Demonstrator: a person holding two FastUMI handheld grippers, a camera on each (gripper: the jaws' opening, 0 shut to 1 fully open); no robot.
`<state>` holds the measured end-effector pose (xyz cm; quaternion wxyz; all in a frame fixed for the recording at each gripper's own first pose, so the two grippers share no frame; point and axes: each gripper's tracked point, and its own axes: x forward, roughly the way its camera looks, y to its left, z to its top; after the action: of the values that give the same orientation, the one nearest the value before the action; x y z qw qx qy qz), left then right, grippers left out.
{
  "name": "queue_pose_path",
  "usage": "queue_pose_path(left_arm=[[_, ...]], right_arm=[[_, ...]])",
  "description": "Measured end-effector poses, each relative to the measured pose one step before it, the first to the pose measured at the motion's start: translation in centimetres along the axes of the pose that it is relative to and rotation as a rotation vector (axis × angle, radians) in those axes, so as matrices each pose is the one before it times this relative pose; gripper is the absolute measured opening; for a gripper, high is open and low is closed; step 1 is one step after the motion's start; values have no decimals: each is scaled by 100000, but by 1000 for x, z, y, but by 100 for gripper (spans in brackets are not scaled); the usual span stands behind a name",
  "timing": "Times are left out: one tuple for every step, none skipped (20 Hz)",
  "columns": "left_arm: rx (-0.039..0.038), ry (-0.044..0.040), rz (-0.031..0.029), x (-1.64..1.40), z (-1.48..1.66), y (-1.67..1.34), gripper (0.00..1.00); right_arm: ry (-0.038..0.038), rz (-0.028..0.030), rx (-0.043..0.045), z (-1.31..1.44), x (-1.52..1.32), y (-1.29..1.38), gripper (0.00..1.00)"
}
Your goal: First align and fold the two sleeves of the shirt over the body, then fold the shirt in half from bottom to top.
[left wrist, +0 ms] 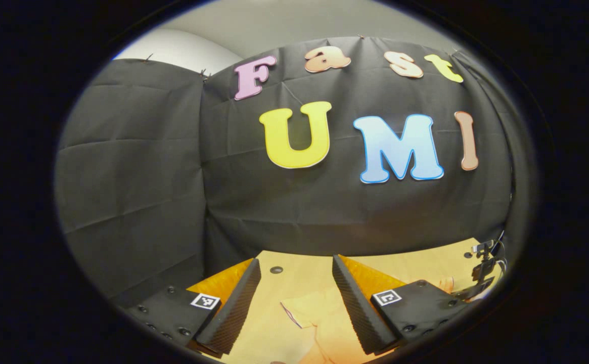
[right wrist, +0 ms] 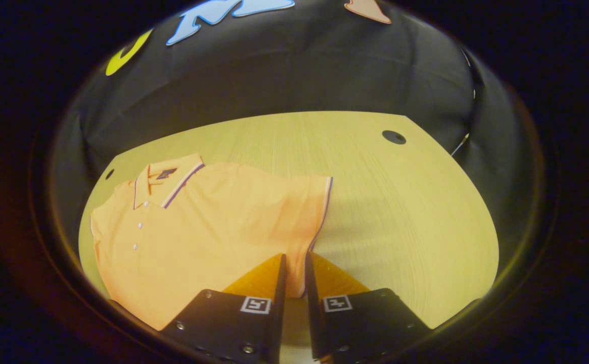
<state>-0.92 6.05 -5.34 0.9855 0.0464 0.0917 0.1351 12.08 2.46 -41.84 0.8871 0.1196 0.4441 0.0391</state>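
Observation:
An orange polo shirt (right wrist: 213, 227) lies flat on the wooden table (right wrist: 400, 217), its collar (right wrist: 165, 184) at the upper left of the right gripper view and buttons running down the front. One short sleeve with a striped hem (right wrist: 324, 212) reaches toward my right gripper (right wrist: 294, 263), whose fingers stand almost together with the hem's lower end pinched between them. My left gripper (left wrist: 296, 260) is open above the table, and a striped-edged part of the shirt (left wrist: 319, 313) lies below the gap between its fingers.
The black cloth wall (left wrist: 324, 202) stands close behind the table. Round holes (right wrist: 393, 136) mark the tabletop near its far corners. A dark device with cables (left wrist: 484, 268) sits at the right edge in the left gripper view. Bare wood stretches right of the sleeve.

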Motion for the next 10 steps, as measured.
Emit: queue_pose_path(left_arm=[[-250,16,-163,83,85,-16,96],[-186,302,-323,63,-5,15,96],[-131,264,-89,8,-128,17,96],[-179,177,-112,21,-67,101,96],[-153,355,-132,41,-89,17,96],[47,342,169,-117,-175,73,96],[20,210,178,-39,33,123,96],[-11,84,170,-74,24,258,96],[114,-7,295,-51,1,196,96],[56,-96,352,-252,33,302,96]], right_arm=[[589,-66,1191,-30,-97,5,12],[228,-304,355,96,-68,-39,7],[349,-143,-379,-65,-71,-24,7],[602,-124,-629,57,11,-19,7],[338,-63,-553,1,-23,67,7],[134,-78,-868,167,-44,-7,7],[-425,-312,-1367,108,90,83,7],[-1050,-1470,-857,646,-425,-163,7],[-1954,281,-788,318,235,357,0],[-1421,-297,-1219,583,-461,357,0]])
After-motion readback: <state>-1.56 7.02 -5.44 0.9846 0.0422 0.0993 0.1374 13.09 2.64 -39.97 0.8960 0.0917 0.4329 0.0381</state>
